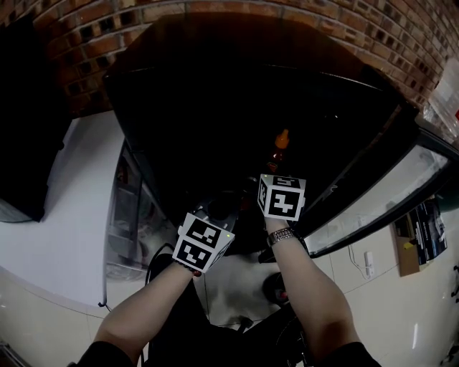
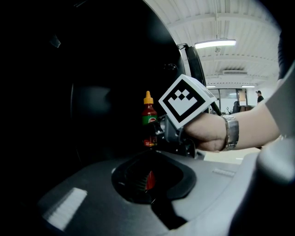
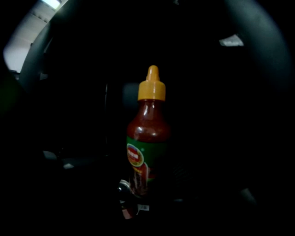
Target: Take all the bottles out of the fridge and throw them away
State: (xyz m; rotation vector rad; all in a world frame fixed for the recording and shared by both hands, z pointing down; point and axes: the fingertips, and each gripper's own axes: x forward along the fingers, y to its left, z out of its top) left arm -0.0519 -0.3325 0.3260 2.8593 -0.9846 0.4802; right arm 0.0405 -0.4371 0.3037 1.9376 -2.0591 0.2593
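Note:
A sauce bottle with an orange cap, red contents and a green label stands upright inside the dark fridge. My right gripper reaches in at the bottle's lower part. In the left gripper view its marker cube and hand sit just right of the bottle, with a dark finger beside the label. The right gripper view has the bottle close and centred, the fingers lost in darkness. I see no squeeze on the bottle. My left gripper hangs back lower left; its jaws do not show clearly.
The fridge door swings open to the right, and a shelf panel stands at the left. A brick wall rises behind the fridge. A person stands far off in the lit room.

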